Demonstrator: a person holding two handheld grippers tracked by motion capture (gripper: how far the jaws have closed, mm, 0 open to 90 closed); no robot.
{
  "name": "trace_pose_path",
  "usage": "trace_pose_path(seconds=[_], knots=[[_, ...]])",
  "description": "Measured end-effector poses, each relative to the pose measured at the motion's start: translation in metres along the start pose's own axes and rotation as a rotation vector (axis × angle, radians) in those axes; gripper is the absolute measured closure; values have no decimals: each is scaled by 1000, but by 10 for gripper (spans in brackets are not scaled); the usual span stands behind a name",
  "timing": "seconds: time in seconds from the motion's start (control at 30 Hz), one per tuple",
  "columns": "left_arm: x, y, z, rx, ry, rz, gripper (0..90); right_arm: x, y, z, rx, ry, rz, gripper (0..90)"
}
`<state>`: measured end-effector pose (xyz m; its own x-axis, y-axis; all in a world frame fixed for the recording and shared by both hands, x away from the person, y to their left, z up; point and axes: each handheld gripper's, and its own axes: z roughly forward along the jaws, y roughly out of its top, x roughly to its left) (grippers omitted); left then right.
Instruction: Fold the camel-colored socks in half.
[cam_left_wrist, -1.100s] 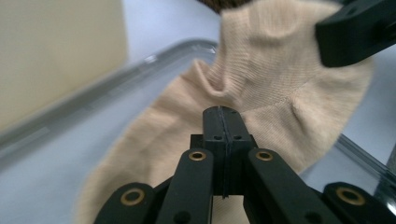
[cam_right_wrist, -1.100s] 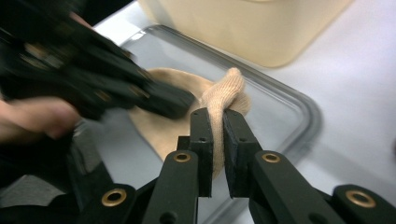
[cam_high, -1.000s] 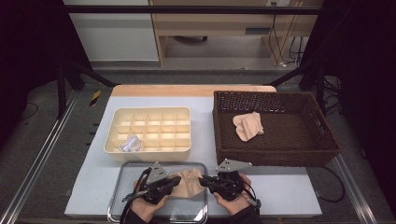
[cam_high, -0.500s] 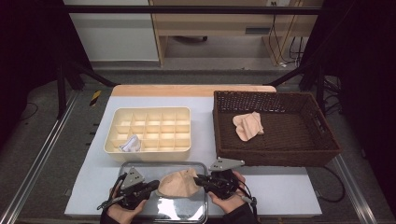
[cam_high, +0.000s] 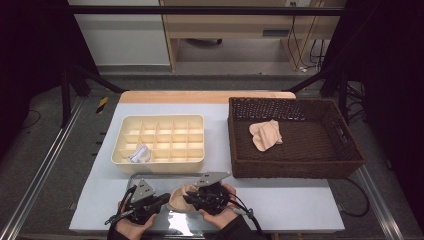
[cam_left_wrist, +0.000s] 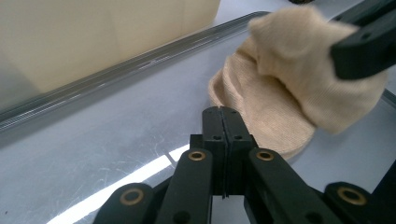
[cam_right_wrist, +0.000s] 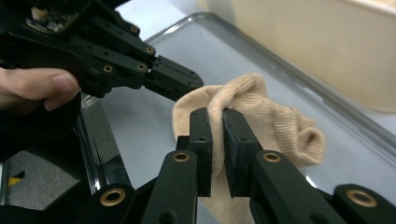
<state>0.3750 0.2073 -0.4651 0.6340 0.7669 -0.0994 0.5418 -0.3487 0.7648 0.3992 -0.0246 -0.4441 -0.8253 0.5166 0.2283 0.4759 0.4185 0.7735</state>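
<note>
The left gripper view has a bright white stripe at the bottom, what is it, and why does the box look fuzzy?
In the left gripper view the stripe is glare on the shiny tray; the cream box behind is out of focus, while the sock looks sharper. In the right gripper view the box is blurred too. In the high view the room's sides are dark.

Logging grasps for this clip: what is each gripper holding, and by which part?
The right gripper pinches a raised fold of the beige sock over the metal tray. The left gripper is shut on nothing.

Black grippers; brass rivets; grey plates; dark sleeves
</note>
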Motion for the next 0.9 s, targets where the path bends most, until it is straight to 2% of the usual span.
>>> trace_pose_path(seconds=[0.03, 0.17, 0.27, 0.4, 0.47, 0.53, 0.57, 0.63, 0.73, 0.77, 0.8, 0.83, 0.9], knots=[[0, 0, 0, 1, 1, 0, 893, 3, 1, 8, 15, 2, -12, 832], [1, -1, 1, 10, 0, 1, 893, 5, 0, 20, 38, -2, -22, 825], [1, -1, 2, 11, 1, 1, 893, 6, -1, 26, 57, -4, -13, 814], [3, -1, 0, 5, 4, -5, 893, 7, -1, 30, 66, 16, -11, 768], [4, 0, -1, -1, 4, -10, 893, 7, 0, 26, 45, 44, -14, 714], [4, 0, -1, -4, 4, -10, 893, 7, 0, 23, 24, 54, -15, 700], [4, 0, -1, -5, 3, -10, 893, 7, 1, 14, -9, 64, -10, 683], [4, 0, -1, -3, 4, -8, 893, 5, 1, 6, -40, 69, -9, 693], [4, 0, -1, -3, 4, -9, 893, 2, 0, 0, -55, 59, 0, 720], [4, 0, -1, -4, 4, -9, 893, -1, -2, -2, -56, 48, 5, 794], [4, 0, -1, -4, 4, -9, 893, -1, -2, -2, -56, 48, 5, 794], [4, 0, -1, -9, 6, -14, 893, -3, -5, -1, -26, 37, 12, 855], [5, 0, -2, -10, 7, -14, 894, -3, -7, 1, -8, 30, 12, 882]])
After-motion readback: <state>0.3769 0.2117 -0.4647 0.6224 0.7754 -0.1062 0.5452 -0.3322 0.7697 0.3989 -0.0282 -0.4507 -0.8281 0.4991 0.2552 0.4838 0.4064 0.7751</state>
